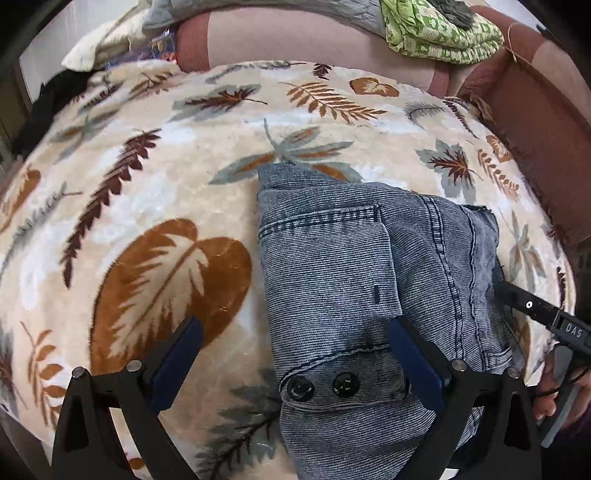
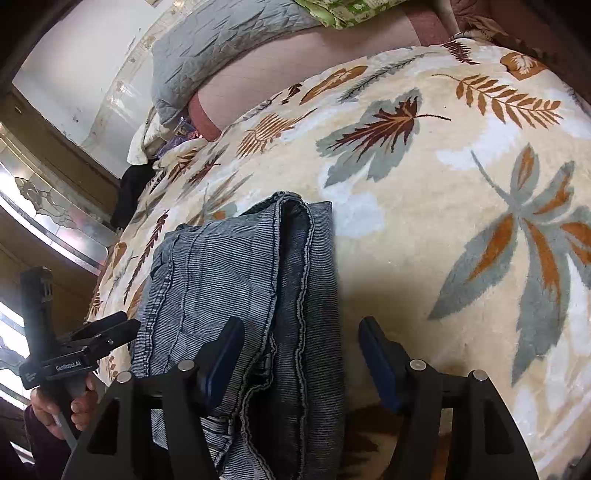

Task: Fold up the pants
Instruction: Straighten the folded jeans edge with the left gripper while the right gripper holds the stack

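Blue-grey denim pants (image 1: 351,280) lie folded into a thick bundle on a leaf-patterned blanket (image 1: 155,177). The waistband with two dark buttons (image 1: 321,386) faces the left wrist camera. My left gripper (image 1: 295,332) hovers open over the bundle's left edge, one finger above the denim and the other above the blanket. In the right wrist view the pants (image 2: 236,280) show stacked hems along their right edge. My right gripper (image 2: 299,332) is open astride that edge, its pads not pressing the cloth. Each gripper also shows in the other's view, the right gripper (image 1: 532,308) and the left gripper (image 2: 92,343).
The blanket covers a bed with a pink sheet (image 1: 295,40) beyond it. A green patterned cloth (image 1: 439,33) and a grey quilt (image 2: 221,40) lie at the far side. A dark garment (image 2: 133,192) sits at the bed's edge. A person's hand (image 2: 70,410) holds the left gripper's handle.
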`<state>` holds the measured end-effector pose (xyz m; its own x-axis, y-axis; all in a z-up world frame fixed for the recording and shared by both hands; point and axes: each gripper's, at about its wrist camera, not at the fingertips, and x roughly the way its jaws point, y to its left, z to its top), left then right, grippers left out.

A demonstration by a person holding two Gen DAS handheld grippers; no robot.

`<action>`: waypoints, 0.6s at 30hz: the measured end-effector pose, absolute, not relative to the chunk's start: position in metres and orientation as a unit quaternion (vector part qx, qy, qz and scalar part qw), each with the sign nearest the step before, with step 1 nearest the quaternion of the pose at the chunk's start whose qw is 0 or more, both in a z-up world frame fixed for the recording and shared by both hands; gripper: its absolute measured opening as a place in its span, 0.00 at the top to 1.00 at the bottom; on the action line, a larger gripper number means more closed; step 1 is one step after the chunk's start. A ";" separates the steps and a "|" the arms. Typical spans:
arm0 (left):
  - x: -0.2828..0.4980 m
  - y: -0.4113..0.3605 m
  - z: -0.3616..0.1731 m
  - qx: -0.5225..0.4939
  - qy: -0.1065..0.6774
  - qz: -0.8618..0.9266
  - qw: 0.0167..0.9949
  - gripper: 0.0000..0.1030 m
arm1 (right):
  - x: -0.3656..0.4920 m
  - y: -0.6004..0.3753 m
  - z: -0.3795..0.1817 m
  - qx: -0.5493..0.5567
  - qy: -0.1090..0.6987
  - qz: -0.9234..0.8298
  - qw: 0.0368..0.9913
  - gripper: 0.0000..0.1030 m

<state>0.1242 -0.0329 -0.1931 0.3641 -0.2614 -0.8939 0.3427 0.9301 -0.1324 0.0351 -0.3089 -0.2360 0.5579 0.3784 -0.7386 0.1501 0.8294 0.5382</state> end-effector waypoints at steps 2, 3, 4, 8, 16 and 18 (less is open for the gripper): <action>0.127 -0.031 -0.196 0.025 0.541 -0.191 0.819 0.03 | 0.035 -0.309 -0.236 0.285 0.466 0.070 0.835 0.33; 0.129 -0.030 -0.197 0.019 0.544 -0.194 0.816 0.03 | 0.035 -0.308 -0.236 0.284 0.466 0.070 0.835 0.33; 0.130 -0.029 -0.198 0.014 0.545 -0.195 0.815 0.03 | 0.035 -0.308 -0.236 0.284 0.465 0.072 0.835 0.33; 0.132 -0.028 -0.198 -0.002 0.546 -0.211 0.811 0.03 | 0.035 -0.305 -0.237 0.286 0.469 0.096 0.830 0.33; 0.131 -0.030 -0.200 -0.011 0.545 -0.253 0.799 0.08 | 0.037 -0.297 -0.237 0.268 0.475 0.112 0.831 0.32; 0.132 -0.031 -0.204 -0.025 0.551 -0.267 0.790 0.20 | 0.037 -0.299 -0.237 0.272 0.473 0.106 0.831 0.31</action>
